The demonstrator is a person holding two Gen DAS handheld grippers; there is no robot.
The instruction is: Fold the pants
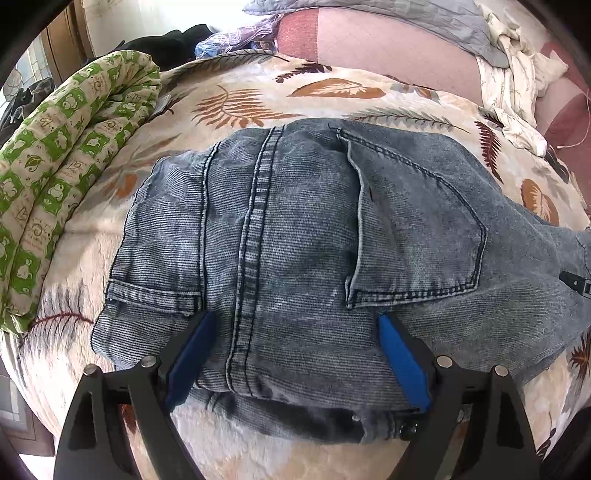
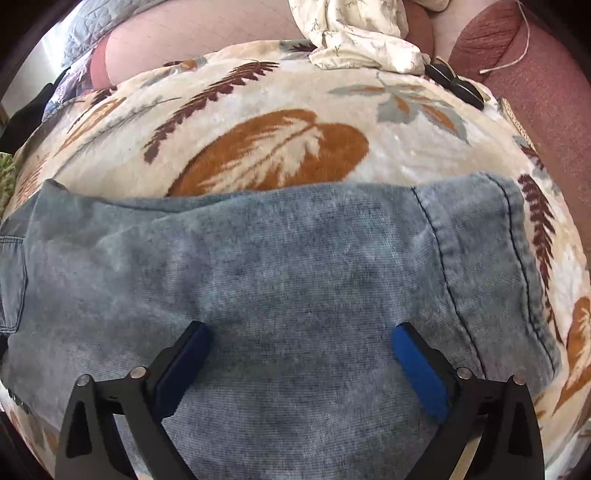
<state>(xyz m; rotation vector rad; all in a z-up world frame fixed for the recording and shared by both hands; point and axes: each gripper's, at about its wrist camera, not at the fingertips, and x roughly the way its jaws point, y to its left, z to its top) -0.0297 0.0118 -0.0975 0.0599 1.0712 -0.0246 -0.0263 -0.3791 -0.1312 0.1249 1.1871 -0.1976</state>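
Note:
Grey-blue denim pants (image 1: 295, 236) lie on a leaf-patterned blanket (image 1: 240, 92). The left wrist view shows the seat end, with a back pocket (image 1: 417, 229) and the centre seam. My left gripper (image 1: 295, 317) is open just above the denim, its blue pads on either side of the seam. The right wrist view shows a leg of the pants (image 2: 277, 277) with its stitched hem (image 2: 491, 258) at the right. My right gripper (image 2: 299, 332) is open over the leg, holding nothing.
A rolled green-and-cream quilt (image 1: 66, 166) lies along the left of the blanket. A pale floral cloth (image 2: 354, 33) and dark round objects (image 2: 458, 85) sit at the far edge. Grey bedding (image 1: 388, 22) and a pink mattress (image 1: 388, 48) lie beyond.

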